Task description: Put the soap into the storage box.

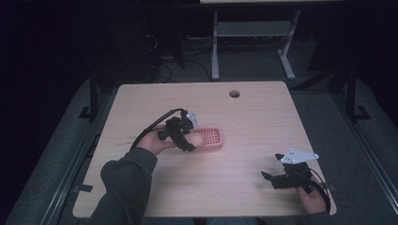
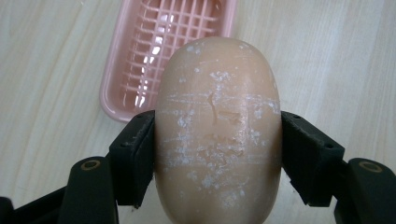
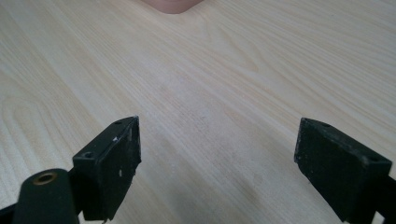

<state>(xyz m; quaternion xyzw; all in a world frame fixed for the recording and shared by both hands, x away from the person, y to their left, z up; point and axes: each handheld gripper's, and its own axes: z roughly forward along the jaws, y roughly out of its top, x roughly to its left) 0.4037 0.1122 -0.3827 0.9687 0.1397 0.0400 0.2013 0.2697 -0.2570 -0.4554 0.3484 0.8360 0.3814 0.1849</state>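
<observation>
A peach-coloured oval soap bar (image 2: 218, 130), scuffed with white flakes, sits clamped between the two black jaws of my left gripper (image 2: 217, 156). In the high view that left gripper (image 1: 191, 138) holds the soap bar (image 1: 196, 139) at the left end of a pink slatted soap dish (image 1: 213, 138) in the middle of the table. The pink soap dish (image 2: 154, 51) lies just beyond the soap in the left gripper view. My right gripper (image 1: 268, 178) stands open near the table's front right, with only bare wood between its jaws (image 3: 217, 154).
The light wooden table (image 1: 253, 122) has a round cable hole (image 1: 234, 93) near its far edge. Past the table stand the white legs of another desk (image 1: 215, 47) on a dark floor. A corner of the pink dish (image 3: 173, 5) shows at the top of the right gripper view.
</observation>
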